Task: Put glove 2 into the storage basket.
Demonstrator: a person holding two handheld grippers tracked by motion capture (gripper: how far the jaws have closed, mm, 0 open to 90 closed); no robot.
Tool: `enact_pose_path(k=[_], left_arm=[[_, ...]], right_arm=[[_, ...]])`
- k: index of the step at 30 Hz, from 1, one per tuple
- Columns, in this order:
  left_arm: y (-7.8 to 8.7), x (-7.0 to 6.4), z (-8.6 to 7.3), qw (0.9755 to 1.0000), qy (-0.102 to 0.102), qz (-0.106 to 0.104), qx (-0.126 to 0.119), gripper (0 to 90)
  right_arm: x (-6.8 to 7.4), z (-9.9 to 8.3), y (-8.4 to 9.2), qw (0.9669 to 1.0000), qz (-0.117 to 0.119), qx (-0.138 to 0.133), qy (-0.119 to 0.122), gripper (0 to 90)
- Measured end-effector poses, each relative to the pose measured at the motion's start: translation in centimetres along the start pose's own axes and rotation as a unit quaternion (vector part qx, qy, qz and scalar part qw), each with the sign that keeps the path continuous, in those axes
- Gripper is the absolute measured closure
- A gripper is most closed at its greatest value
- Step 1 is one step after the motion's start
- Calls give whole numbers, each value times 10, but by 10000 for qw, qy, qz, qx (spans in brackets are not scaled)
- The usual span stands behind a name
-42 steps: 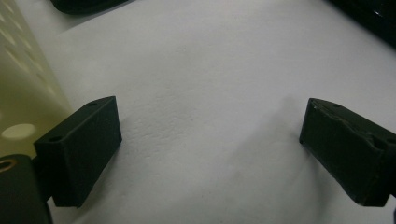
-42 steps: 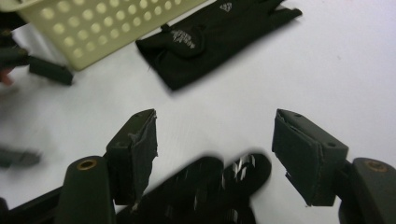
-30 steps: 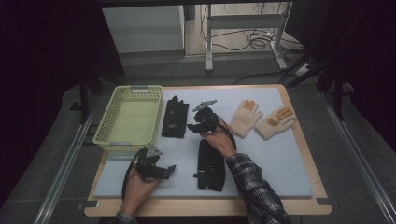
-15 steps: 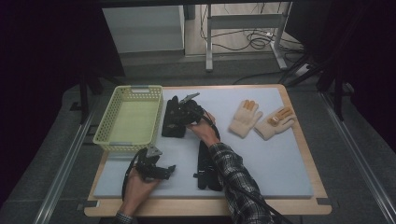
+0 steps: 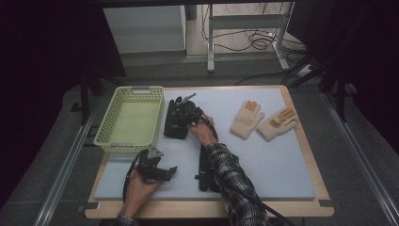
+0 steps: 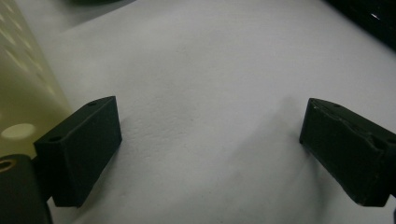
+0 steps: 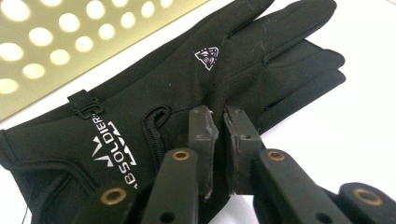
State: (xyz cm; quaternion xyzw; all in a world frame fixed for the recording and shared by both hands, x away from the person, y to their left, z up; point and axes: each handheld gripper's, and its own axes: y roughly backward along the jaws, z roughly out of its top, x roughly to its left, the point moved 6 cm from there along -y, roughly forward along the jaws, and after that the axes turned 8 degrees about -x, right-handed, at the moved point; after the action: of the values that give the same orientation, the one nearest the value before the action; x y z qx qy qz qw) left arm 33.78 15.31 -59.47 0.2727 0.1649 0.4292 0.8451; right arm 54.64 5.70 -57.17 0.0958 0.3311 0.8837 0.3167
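A black glove [image 5: 173, 125] lies flat on the pale mat, just right of the yellow basket [image 5: 104, 138]. In the right gripper view this glove [image 7: 187, 74] shows a white logo and lettering. My right gripper [image 5: 184, 111] [image 7: 220, 119] is down on the glove's palm side; its jaws have just been closing and now stand almost together, pinching the fabric. A second black glove [image 5: 205, 170] lies nearer the front, partly under the right sleeve. My left gripper [image 5: 162, 172] [image 6: 212, 137] rests low over bare mat at the front left, jaws wide apart with nothing between them.
Two beige gloves with orange patches [image 5: 246, 118] [image 5: 277, 123] lie on the right part of the mat [image 5: 273, 165]. The basket wall [image 6: 18, 79] stands close at the left of the left gripper. The basket's perforated side [image 7: 70, 37] runs just behind the black glove.
The right hand has moved left from the middle of the mat to the black glove beside the basket and lowered onto it. The left hand has stayed put.
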Motion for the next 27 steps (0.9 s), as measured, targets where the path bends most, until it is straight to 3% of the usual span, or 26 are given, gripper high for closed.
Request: enact_pose_path(k=[4,9,10,12,19,25,27], left_arm=[[0,0,0,10000,0,0,2,58],[0,0,0,10000,0,-1,5,58],[0,0,0,10000,1,-2,5,58],[0,0,0,10000,2,-2,0,58],[0,0,0,10000,-14,4,9,58],[0,0,0,10000,-14,4,9,58],[0,0,0,10000,-12,3,4,58]], right_arm=[[0,1,7,10000,36,16,-81,845],[0,7,25,9990,266,-217,-303,874],[1,10,32,9984,340,-296,-354,874],[4,14,46,9985,341,-374,-229,876],[10,18,76,9972,418,-565,-259,876],[12,14,118,9941,577,-811,-433,876],[13,13,122,9936,592,-843,-457,875]])
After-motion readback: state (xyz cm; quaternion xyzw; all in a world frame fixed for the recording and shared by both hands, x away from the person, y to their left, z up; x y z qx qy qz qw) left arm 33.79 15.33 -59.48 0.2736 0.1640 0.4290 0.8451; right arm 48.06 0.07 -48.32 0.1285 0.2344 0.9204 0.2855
